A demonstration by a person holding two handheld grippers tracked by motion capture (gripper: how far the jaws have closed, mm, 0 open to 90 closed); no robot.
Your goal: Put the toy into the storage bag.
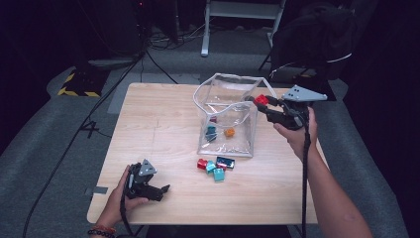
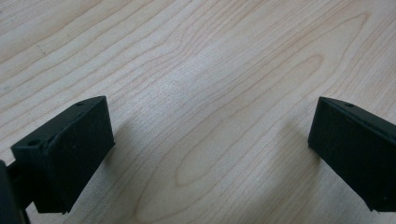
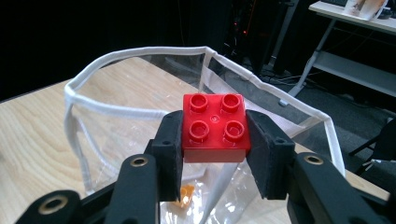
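right gripper (image 3: 215,144) clamps red brick (image 3: 215,126) seemingly above clear bag (image 3: 140,114); left gripper (image 2: 210,154) gapes.

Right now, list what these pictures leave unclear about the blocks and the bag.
- Blocks in the clear bag, high view: too small and seen through glossy plastic; their exact count is unclear.
- Loose blocks on the table, high view: bunched together, so shapes and number blur.
- Underside of the red block, right gripper view: hidden by the right gripper clamping it.
- Left gripper, left gripper view: jaws cut off by the picture edges.
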